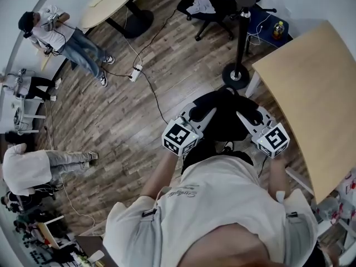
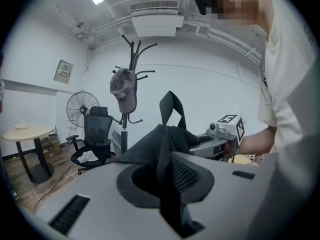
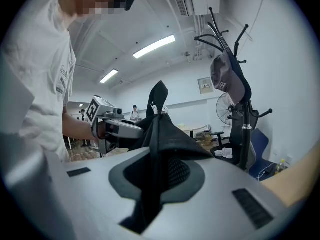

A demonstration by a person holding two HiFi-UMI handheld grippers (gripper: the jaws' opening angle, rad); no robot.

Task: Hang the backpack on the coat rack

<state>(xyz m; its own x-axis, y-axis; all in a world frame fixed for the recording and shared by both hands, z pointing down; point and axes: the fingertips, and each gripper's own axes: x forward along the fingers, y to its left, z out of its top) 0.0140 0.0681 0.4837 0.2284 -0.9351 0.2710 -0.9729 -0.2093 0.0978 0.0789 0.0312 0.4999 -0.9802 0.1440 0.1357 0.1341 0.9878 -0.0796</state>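
1. Black soft-fabric backpack [image 1: 222,118] is carried between the two grippers in front of the person, bunched and sagging.
2. The left gripper [image 1: 207,115] has its jaws pinched tight on a fold of the black cloth. The right gripper [image 1: 246,119] is clamped the same way on the opposite side.
3. The bag looks limp and fairly light, so it will droop and could slide through a thin pinch. Its upright carry loop [image 2: 172,106], standing between the grippers, seems the part to drop over a peg.
4. Both forearms reach forward from the body. The grippers angle inward toward each other, pointing nearly level.
5. A tall black metal coat rack [image 1: 242,43] stands ahead of the jaws, slightly toward the right gripper's side. A grey cap [image 2: 122,89] hangs on one peg, and the upper hooks look free.
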